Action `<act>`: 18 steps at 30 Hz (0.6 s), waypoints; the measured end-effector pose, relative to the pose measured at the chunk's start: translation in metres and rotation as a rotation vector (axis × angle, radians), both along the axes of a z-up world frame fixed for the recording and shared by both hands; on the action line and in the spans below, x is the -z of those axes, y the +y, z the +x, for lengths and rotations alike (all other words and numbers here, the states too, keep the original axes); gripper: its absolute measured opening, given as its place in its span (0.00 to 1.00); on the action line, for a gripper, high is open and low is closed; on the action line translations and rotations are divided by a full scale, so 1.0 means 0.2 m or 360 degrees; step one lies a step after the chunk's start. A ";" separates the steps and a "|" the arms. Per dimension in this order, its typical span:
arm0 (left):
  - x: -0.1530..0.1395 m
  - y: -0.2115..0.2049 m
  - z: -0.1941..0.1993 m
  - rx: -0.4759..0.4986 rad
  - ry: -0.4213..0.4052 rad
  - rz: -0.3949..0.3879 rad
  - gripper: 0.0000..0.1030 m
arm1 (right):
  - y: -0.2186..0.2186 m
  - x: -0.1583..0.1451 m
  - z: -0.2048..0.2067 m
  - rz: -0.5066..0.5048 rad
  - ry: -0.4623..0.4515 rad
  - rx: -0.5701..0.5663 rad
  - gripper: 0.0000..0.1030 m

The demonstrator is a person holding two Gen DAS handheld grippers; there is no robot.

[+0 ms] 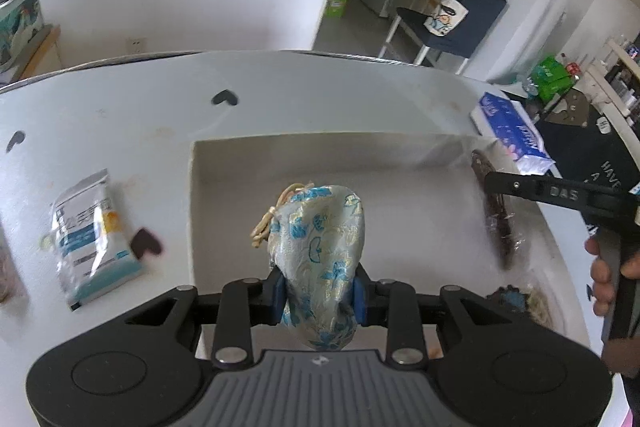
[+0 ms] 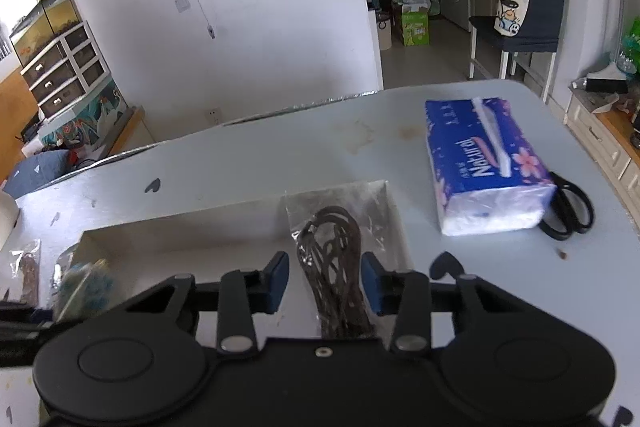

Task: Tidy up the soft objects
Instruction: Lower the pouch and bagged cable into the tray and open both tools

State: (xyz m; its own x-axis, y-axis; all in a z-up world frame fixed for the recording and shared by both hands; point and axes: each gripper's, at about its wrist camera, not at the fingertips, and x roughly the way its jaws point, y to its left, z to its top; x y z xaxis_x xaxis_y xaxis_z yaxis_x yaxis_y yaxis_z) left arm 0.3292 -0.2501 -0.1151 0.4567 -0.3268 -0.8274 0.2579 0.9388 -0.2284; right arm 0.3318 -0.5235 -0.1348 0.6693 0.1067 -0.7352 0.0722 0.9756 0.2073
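Note:
My left gripper (image 1: pixel 319 293) is shut on a pale brocade pouch with blue flowers (image 1: pixel 318 247) and holds it above the open white box (image 1: pixel 224 163). The pouch shows blurred at the left of the right wrist view (image 2: pixel 82 287). My right gripper (image 2: pixel 325 285) is open, its blue pads on either side of a clear bag of dark brown cord (image 2: pixel 340 267) that rests at the box's right edge. That bag appears in the left wrist view (image 1: pixel 496 211) under the right gripper's finger.
A blue tissue pack (image 2: pixel 484 163) lies on the grey table with black scissors (image 2: pixel 568 211) behind it. A white and teal packet (image 1: pixel 94 235) lies left of the box. Black heart stickers (image 1: pixel 225 98) dot the table. A chair (image 1: pixel 452 23) stands beyond the far edge.

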 end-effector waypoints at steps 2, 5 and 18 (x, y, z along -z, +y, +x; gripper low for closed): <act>0.00 0.02 0.01 -0.0027 -0.0006 0.0010 0.32 | 0.01 0.05 0.05 -0.0031 0.0049 0.0002 0.31; 0.01 0.03 0.05 -0.0050 -0.0024 0.0016 0.32 | 0.01 0.12 0.10 -0.0037 0.0113 0.0017 0.31; 0.02 0.02 0.16 -0.0093 -0.0105 0.0072 0.66 | -0.04 -0.04 -0.09 0.0088 0.0005 0.0094 0.32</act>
